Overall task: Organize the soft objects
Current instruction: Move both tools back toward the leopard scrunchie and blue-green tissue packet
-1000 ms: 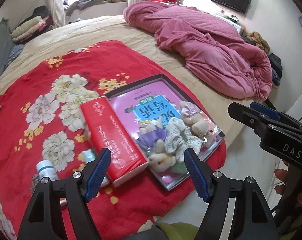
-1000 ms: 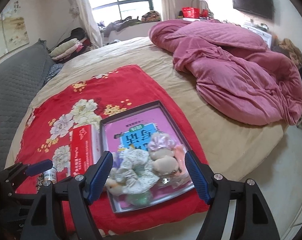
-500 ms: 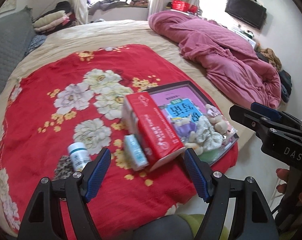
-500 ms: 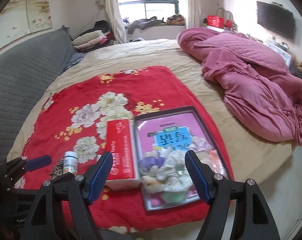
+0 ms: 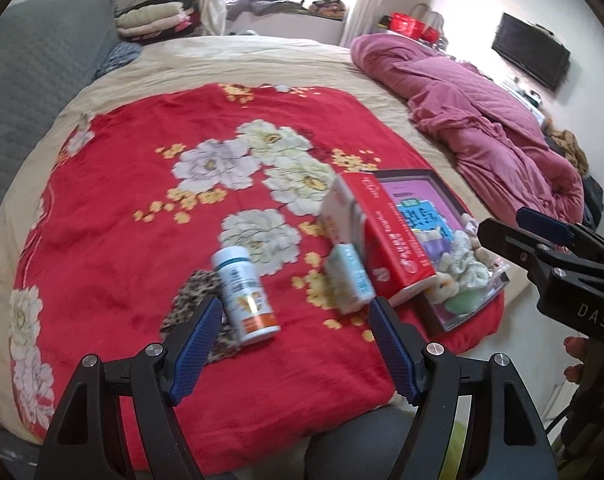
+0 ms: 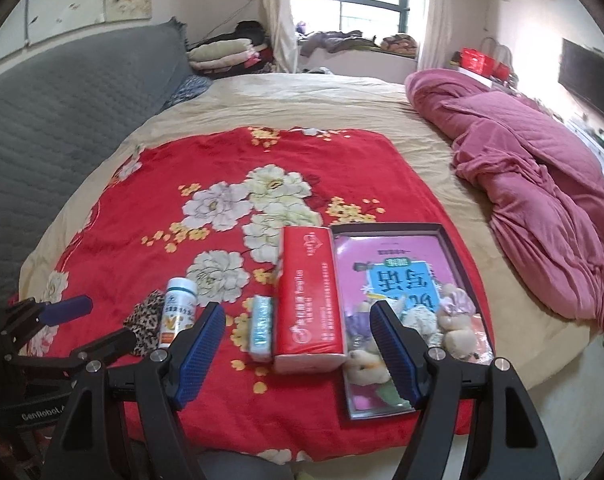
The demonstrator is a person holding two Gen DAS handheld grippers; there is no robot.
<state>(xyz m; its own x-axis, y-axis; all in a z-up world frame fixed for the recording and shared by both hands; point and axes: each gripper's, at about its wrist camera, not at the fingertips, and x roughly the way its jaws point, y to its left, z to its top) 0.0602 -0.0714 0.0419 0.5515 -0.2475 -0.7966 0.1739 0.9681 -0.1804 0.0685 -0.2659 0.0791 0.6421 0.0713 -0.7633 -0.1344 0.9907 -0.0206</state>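
On a red floral blanket (image 5: 122,240) lies a dark tray (image 5: 401,172) (image 6: 385,226) holding a pink book, with small plush toys and scrunchies (image 5: 461,264) (image 6: 453,320) piled at its near end. A red tissue pack (image 5: 389,236) (image 6: 309,296) lies left of the tray. Further left are a small teal pack (image 5: 351,276) (image 6: 262,328), a white bottle (image 5: 246,292) (image 6: 178,312) and a leopard-print scrunchie (image 5: 194,296) (image 6: 146,320). My left gripper (image 5: 294,320) hovers open above the bottle and teal pack. My right gripper (image 6: 298,316) hovers open over the red pack. Neither holds anything.
A crumpled pink quilt (image 5: 481,120) (image 6: 541,180) fills the bed's right side. A grey padded headboard (image 6: 62,120) runs along the left, with folded clothes (image 6: 226,54) behind. The bed's near edge drops to the floor at right. A person's fingers (image 5: 573,356) hold the right gripper's handle.
Both grippers have swung left along the bed, still open. The tray slid to the right of each view, and the bottle, teal pack and leopard scrunchie came in near the fingers.
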